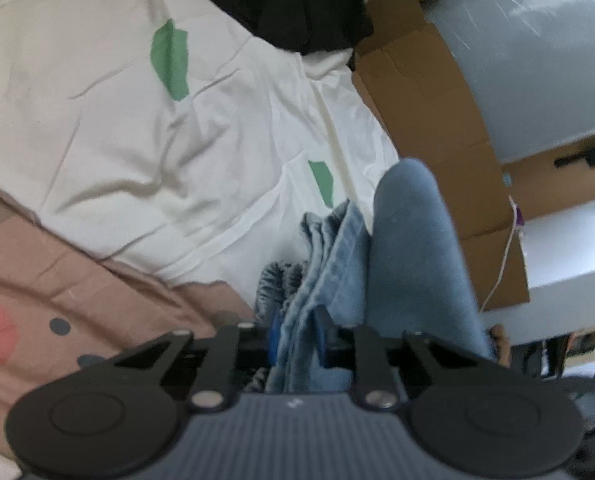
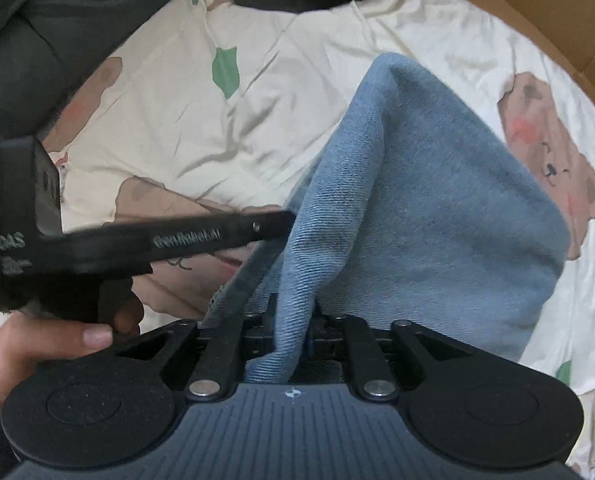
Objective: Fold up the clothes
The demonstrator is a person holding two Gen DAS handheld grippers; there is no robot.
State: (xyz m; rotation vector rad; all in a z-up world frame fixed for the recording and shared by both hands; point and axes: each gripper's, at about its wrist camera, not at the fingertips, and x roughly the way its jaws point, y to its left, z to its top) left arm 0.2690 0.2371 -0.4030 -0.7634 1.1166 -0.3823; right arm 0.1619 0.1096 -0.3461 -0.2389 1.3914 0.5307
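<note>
A cream bedsheet (image 1: pixel 145 128) printed with green leaf patches and brown bear figures covers the bed, rumpled into soft creases, and it fills most of both wrist views. At the left of the right wrist view a dark grey quilted cover (image 2: pixel 29 40) lies along the sheet's edge, and below it a person's hand (image 2: pixel 37 344) grips the handle of the left gripper (image 2: pixel 285 222), whose black fingers reach across to the blue denim garment (image 2: pixel 425 216). In that view the denim rises in a folded hump off the sheet, one gathered edge running down into the right gripper (image 2: pixel 297 336), where the cloth sits bunched between the two closely set pads; they appear to pinch it. In the left wrist view, pinkish-brown printed fabric (image 1: pixel 57 288) lies at lower left, the sheet spreads across the middle, and a black garment (image 1: pixel 293 4) sits at the top. The left gripper's own fingers stand near together with a pleated fold of the same denim (image 1: pixel 413 248) clamped between them, the rest of the garment standing up just to the right. Beyond the bed's right edge are a brown cardboard box (image 1: pixel 429 120), a pale grey panel (image 1: pixel 529 52) and a thin white cable (image 1: pixel 501 256).
</note>
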